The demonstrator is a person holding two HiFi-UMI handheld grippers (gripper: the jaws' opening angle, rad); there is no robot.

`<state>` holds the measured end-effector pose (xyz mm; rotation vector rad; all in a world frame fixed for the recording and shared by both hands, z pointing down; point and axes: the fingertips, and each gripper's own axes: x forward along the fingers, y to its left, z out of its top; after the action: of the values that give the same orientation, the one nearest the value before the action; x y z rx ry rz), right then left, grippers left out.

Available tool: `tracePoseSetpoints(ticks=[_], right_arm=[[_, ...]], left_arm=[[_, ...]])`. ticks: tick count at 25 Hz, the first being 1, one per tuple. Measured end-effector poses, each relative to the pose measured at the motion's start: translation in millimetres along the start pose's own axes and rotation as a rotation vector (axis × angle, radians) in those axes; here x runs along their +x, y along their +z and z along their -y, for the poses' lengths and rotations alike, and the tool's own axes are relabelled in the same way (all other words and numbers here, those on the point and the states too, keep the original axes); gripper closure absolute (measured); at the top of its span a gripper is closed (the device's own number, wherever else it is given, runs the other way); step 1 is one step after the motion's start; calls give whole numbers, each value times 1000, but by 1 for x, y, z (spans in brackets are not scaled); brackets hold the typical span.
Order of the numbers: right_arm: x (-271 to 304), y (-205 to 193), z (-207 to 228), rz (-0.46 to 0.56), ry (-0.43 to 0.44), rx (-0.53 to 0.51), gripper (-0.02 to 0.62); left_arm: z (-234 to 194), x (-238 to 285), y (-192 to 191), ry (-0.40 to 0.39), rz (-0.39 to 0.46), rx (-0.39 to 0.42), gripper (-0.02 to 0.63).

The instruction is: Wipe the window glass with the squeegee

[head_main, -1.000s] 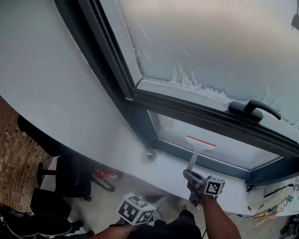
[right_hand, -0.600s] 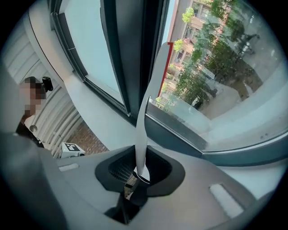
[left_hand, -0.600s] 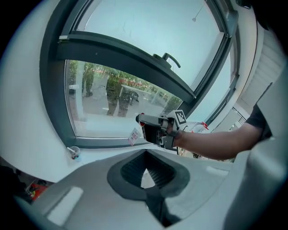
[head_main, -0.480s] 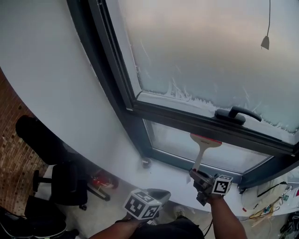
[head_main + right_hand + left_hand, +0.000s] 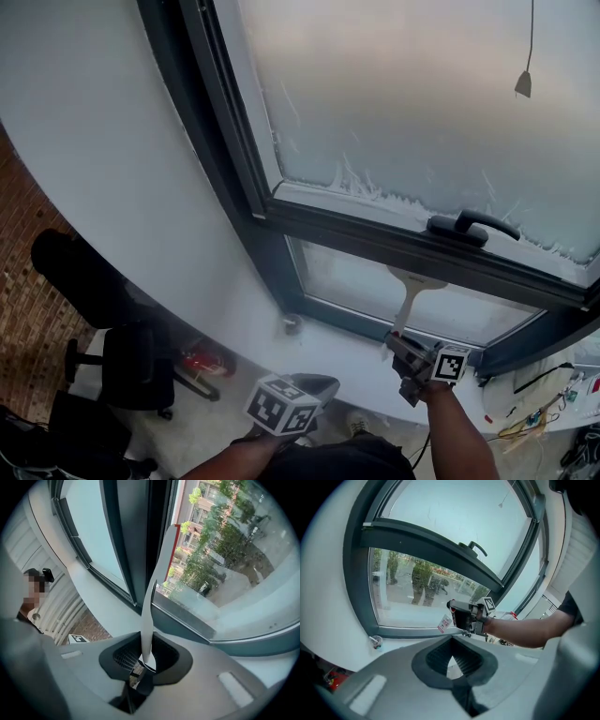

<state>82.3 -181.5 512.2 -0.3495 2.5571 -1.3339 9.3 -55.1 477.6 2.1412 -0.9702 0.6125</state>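
Note:
A white squeegee (image 5: 411, 298) stands upright in my right gripper (image 5: 405, 352), which is shut on its handle. Its blade (image 5: 418, 276) is at the top of the lower window pane (image 5: 356, 277), just under the dark crossbar. In the right gripper view the handle (image 5: 149, 616) rises from the jaws to the red-edged blade (image 5: 172, 550) beside the glass (image 5: 225, 559). My left gripper (image 5: 314, 386) hangs low over the sill, shut with nothing in it. From the left gripper (image 5: 452, 639) I see the right gripper (image 5: 468, 616) and the arm in front of the pane.
The frosted upper pane (image 5: 422, 112) has a dark window handle (image 5: 469, 227) on its frame. A small round object (image 5: 292, 324) sits on the white sill (image 5: 319, 349). A black chair (image 5: 131, 366) and a red item (image 5: 202, 361) are on the floor below; cables (image 5: 548, 408) lie at right.
The right gripper has lifted the squeegee a little, so its blade is higher on the lower pane. The blade's red edge no longer shows. The left gripper stays low.

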Motion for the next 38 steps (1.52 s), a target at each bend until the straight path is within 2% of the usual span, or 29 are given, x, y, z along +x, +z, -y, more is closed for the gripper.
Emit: tracePoseSetpoints(ticks=[6,22,38], right_arm=[[-6,-6,16,-34,-27,-6,511],[-9,-12,17,-36,-13,19,512],[-24,-54,74,-83,-83,103,512]], left_arm=[[0,3,-6,1,-10,-15,606],[1,9,-5,8,-25,-18,606],[-10,23,-15,20,-71,-53,606]])
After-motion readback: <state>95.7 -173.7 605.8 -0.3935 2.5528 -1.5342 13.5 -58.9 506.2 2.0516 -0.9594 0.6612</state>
